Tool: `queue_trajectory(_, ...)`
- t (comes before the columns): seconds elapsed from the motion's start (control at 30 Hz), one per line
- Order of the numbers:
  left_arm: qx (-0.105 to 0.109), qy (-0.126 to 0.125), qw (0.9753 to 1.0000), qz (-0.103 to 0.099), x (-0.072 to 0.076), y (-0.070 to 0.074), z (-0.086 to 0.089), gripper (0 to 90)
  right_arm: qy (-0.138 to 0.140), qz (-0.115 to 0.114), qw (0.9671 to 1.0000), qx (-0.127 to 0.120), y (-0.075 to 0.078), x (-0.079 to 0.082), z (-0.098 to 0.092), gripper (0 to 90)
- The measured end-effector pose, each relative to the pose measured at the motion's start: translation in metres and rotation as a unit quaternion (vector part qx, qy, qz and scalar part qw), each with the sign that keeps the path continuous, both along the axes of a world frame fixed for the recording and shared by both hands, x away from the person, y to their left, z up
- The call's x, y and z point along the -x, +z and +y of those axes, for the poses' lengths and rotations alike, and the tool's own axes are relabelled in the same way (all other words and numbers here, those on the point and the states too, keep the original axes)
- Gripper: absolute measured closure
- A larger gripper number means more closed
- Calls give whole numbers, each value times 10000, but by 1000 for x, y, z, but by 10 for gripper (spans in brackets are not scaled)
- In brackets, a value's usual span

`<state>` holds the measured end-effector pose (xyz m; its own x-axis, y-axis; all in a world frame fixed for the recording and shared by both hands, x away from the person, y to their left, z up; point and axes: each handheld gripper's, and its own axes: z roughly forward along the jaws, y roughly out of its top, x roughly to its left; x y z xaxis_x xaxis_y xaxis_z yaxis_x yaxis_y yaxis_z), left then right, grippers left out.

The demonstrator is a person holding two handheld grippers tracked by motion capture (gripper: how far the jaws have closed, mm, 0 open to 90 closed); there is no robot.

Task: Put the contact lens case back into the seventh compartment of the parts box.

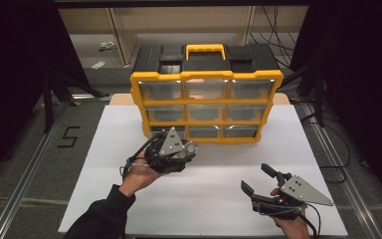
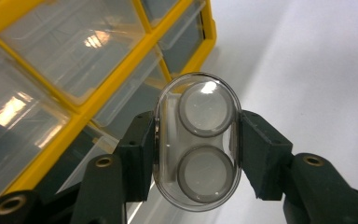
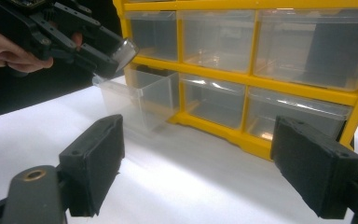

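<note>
My left gripper [image 2: 196, 156] is shut on a clear oval case [image 2: 196, 140] with two round grey discs inside. In the high view the left gripper [image 1: 186, 148] hovers at the bottom-left corner of a yellow and black drawer cabinet [image 1: 206, 74]. From the right gripper view, the case [image 3: 125, 50] hangs just above the cabinet's bottom-left clear drawer [image 3: 135, 100], which is pulled out. My right gripper [image 1: 259, 180] rests low at the front right of the table, open, nothing between its pads [image 3: 95, 158].
The cabinet [image 3: 242, 91] holds three rows of clear drawers; the others look pushed in. It stands at the back of a white table top [image 1: 214, 194]. Dark floor, metal rails and cables surround the table.
</note>
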<state>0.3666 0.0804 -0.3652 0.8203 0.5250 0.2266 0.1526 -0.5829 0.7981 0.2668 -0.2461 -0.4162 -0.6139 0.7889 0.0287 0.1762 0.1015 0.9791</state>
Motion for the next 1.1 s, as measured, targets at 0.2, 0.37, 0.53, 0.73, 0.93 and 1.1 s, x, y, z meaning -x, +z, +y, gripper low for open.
queue_trajectory(0.2,115,210,9997,-105,-3,5,9,494,4,-8,10000,-12,0,0,0,185)
queue_trajectory(0.37,159,349,9992,-117,-6,6,15,494,2,4,10000,-5,0,0,0,185)
queue_trajectory(0.53,160,488,9986,-93,-12,5,20,494,-6,-4,10000,-19,0,-1,-1,185)
queue_trajectory(0.73,202,714,9972,100,-24,2,27,494,-4,-25,10000,19,0,0,0,185)
queue_trajectory(0.93,171,878,9958,207,-35,-2,29,494,-14,-7,10000,28,-1,0,1,185)
queue_trajectory(1.1,169,1008,9941,357,-48,-4,33,494,-42,17,10000,19,-1,-1,0,185)
